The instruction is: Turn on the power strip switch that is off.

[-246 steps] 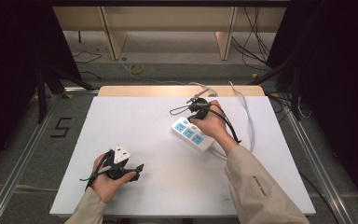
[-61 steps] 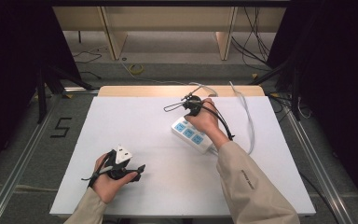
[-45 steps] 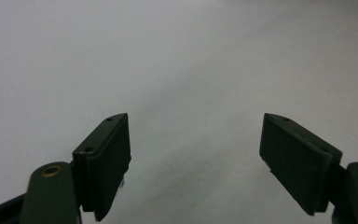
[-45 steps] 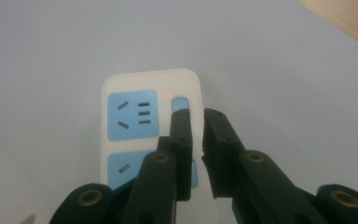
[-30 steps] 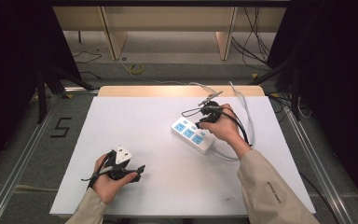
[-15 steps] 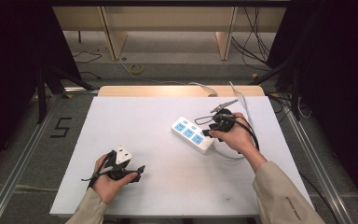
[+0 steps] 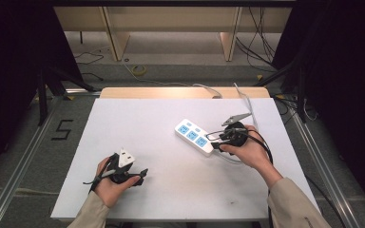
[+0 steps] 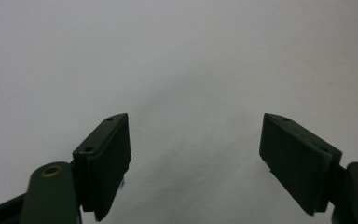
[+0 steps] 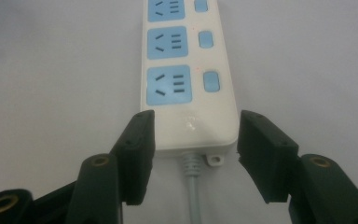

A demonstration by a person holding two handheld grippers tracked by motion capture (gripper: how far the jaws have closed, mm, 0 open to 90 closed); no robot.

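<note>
A "5" marks the floor.

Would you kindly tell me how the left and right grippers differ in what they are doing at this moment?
The left gripper has bare table between its jaws, while the right gripper straddles the cable end of the power strip. The left gripper lies near the table's front edge; the right gripper is farther back, on the right. Both are open.

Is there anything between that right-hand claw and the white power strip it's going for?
Nothing visible. The right gripper has its jaws open on either side of the cable end of the power strip, with only bare table around it.
</note>
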